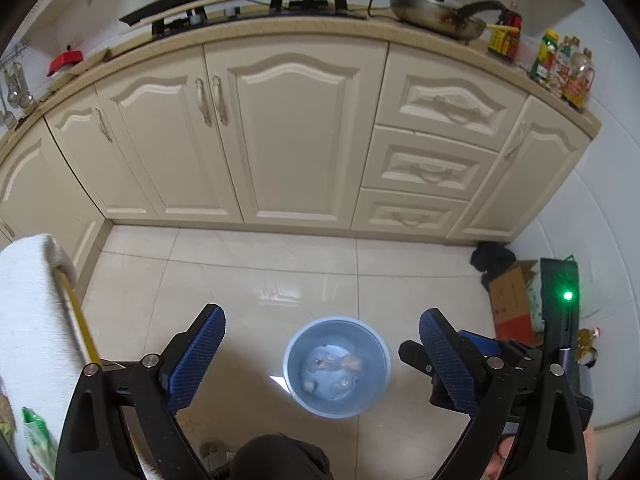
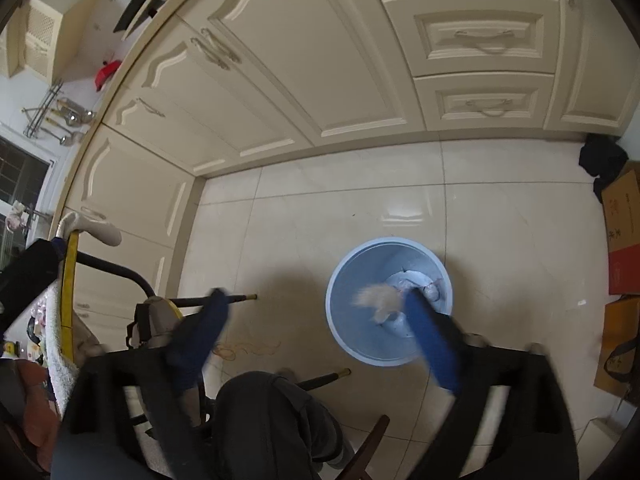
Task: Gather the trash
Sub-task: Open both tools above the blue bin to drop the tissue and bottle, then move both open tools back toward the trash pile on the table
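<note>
Both grippers are hanging over the blue bin (image 1: 337, 366) on the floor near the cabinets (image 1: 296, 140). Left gripper (image 1: 320, 364) and right gripper (image 2: 316, 332) are standing apart, empty. Trash (image 2: 378, 298) is dropping into the bin. Next: locating remaining litter.

- Floor (image 1: 224, 280): glossy cream tiles with thin grout lines, reflecting light.
- Base cabinets (image 1: 296, 140): cream, raised-panel doors, curved metal handles; a stack of three drawers (image 1: 432, 168) at right.
- Countertop (image 1: 280, 26): beige, carrying a hob (image 1: 304, 2) and a frying pan (image 1: 436, 16).
- Right wall (image 1: 600, 208): white tiles.
- Window (image 2: 20, 176): dark-framed, at far left.
</note>
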Motion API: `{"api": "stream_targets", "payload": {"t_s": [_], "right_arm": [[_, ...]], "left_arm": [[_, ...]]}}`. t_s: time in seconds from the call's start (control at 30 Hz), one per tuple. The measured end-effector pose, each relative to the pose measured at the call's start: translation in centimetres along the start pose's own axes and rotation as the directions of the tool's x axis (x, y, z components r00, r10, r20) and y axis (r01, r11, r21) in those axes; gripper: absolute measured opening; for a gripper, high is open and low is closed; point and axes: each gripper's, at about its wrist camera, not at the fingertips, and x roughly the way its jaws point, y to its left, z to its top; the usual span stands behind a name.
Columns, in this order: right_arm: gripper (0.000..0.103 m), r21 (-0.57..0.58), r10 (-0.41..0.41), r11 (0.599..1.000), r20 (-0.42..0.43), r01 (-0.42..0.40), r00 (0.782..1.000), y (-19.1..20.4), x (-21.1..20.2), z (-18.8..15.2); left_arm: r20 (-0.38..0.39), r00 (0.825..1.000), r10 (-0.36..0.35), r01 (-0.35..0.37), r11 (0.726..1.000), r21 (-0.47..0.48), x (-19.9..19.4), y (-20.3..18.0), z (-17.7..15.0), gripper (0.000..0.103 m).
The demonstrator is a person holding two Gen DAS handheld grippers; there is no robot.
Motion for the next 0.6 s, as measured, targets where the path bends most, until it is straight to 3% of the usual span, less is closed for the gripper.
{"api": "stream_targets", "payload": {"t_s": [0.3,0.6], "right_arm": [[0.102,-0.028,-0.007,1.000,0.067,0.009,0.998,2.8,-3.5,-0.4],[0.103,-0.141,0.051,0.990,0.167,-0.027,0.985,9.8,-8.9,-1.2]], "left_arm": [[0.122,0.993,-0.006,0.010,0.999,-0.033,-10.7,2.1,-6.7,0.101],[0.249,0.969,0.010,0.011,0.996,-0.086,-22.2,6.3,-13.3,0.102]]}}
